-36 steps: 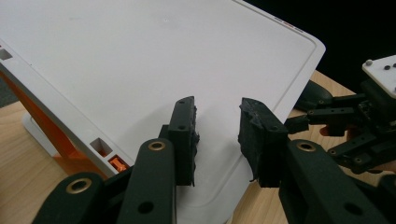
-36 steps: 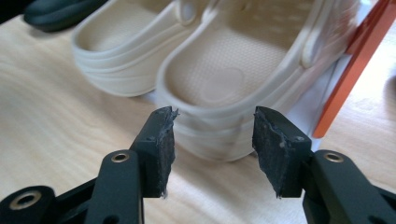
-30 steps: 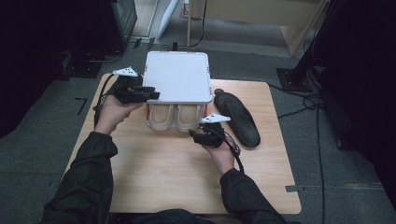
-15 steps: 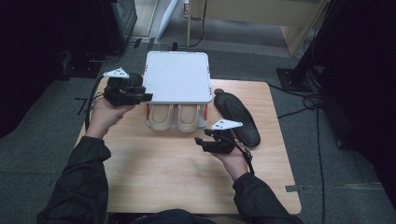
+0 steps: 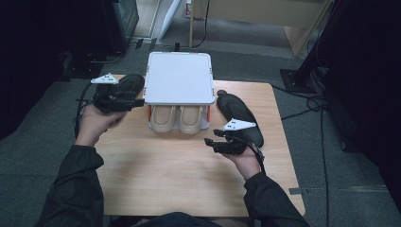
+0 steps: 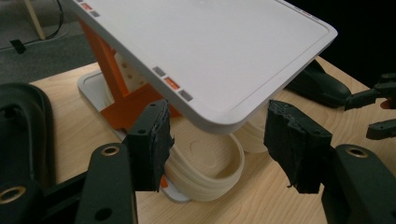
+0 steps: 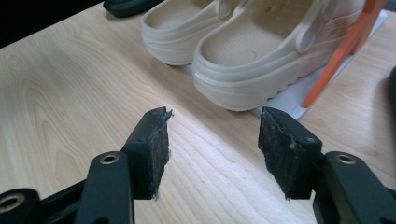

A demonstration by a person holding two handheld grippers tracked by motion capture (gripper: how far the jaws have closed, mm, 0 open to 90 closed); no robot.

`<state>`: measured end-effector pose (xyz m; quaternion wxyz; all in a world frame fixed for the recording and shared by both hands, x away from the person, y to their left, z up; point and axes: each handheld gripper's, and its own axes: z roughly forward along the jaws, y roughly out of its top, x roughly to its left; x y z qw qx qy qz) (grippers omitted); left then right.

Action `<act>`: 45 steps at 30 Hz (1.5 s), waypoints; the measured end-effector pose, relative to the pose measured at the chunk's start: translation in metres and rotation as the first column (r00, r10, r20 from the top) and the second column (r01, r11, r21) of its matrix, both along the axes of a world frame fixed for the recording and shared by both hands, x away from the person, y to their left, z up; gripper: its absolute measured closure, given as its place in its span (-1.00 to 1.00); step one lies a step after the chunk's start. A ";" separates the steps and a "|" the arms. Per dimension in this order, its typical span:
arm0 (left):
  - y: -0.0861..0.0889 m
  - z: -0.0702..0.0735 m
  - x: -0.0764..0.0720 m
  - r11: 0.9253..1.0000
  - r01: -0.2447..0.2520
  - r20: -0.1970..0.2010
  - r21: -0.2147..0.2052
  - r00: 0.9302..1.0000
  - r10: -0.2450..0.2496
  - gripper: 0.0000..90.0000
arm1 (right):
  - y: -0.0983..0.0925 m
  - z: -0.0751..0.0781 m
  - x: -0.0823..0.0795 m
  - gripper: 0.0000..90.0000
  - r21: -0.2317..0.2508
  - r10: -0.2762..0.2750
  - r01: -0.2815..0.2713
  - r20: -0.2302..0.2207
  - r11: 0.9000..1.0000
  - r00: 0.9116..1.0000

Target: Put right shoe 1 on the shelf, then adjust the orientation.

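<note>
Our left gripper [image 6: 215,140] has just been widening its rough black foam pads, nothing between them, before the smooth white rack [image 5: 178,78] lid. Our right gripper [image 7: 212,149], also just widening, stands apart and empty over pale woodgrain, near the ribbed cream clogs [image 7: 261,56] beneath that rack.

Left gripper [image 5: 137,101], held in the left hand [image 5: 94,124], is pointing rightward in the high view, its jaws having just been opening, nothing between them. Right gripper [image 5: 210,142], in the right hand [image 5: 246,161], is pointing leftward, jaws parting, empty.
</note>
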<state>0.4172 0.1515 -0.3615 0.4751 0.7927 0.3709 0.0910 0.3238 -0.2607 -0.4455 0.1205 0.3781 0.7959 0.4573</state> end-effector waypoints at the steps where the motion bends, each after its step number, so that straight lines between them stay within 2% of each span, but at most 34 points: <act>1: 0.002 -0.001 -0.001 1.000 -0.006 0.001 -0.001 1.000 0.006 -0.09 | -0.001 0.000 0.000 -0.04 -0.001 0.003 -0.003 0.000 1.000 1.000; 7: 0.012 -0.006 -0.006 1.000 -0.026 0.013 0.007 1.000 0.026 -0.12 | -0.001 0.000 0.005 -0.04 0.030 0.004 -0.004 0.026 1.000 1.000; 9: 0.014 -0.008 -0.007 1.000 -0.028 0.010 0.007 1.000 0.028 -0.12 | -0.001 0.000 0.006 -0.04 0.043 0.001 -0.002 0.017 0.999 1.000; 12: 0.019 -0.011 -0.007 0.999 -0.044 0.002 -0.005 0.999 0.044 -0.13 | 0.000 -0.002 0.008 -0.04 0.033 0.002 -0.003 0.026 0.999 1.000; 19: 0.029 -0.019 -0.007 0.997 -0.069 0.020 0.036 0.997 0.068 -0.10 | 0.002 -0.003 0.013 -0.04 0.027 0.000 -0.001 0.018 1.000 1.000; 23: 0.036 -0.027 -0.004 0.997 -0.074 0.031 -0.004 0.997 0.074 -0.08 | 0.002 -0.005 0.014 -0.04 0.024 0.002 -0.002 0.011 1.000 1.000; 28: 0.041 -0.035 0.001 0.997 -0.080 -0.004 0.004 0.997 0.080 -0.02 | 0.003 -0.005 0.014 -0.03 0.025 0.007 -0.007 0.007 1.000 1.000; 32: 0.046 -0.046 0.008 0.996 -0.078 -0.057 0.044 0.995 0.081 0.27 | 0.003 -0.006 0.014 -0.03 0.038 0.006 -0.006 -0.008 0.999 1.000; 35: 0.049 -0.054 0.012 0.994 -0.091 -0.069 0.064 0.993 0.096 0.38 | 0.003 -0.007 0.013 -0.03 0.029 0.010 -0.010 -0.011 1.000 1.000; 39: 0.056 -0.064 0.020 0.993 -0.101 -0.092 0.055 0.990 0.106 0.50 | 0.004 -0.007 0.012 -0.03 0.026 0.015 -0.015 -0.010 1.000 1.000; 42: 0.060 -0.068 0.024 0.993 -0.109 -0.095 0.039 0.989 0.112 0.58 | 0.006 -0.009 0.011 -0.03 0.019 0.018 -0.018 -0.012 1.000 1.000; 45: 0.065 -0.072 0.028 0.992 -0.120 -0.093 0.045 0.988 0.124 0.63 | 0.008 -0.010 0.010 -0.03 0.002 0.024 -0.024 -0.017 1.000 1.000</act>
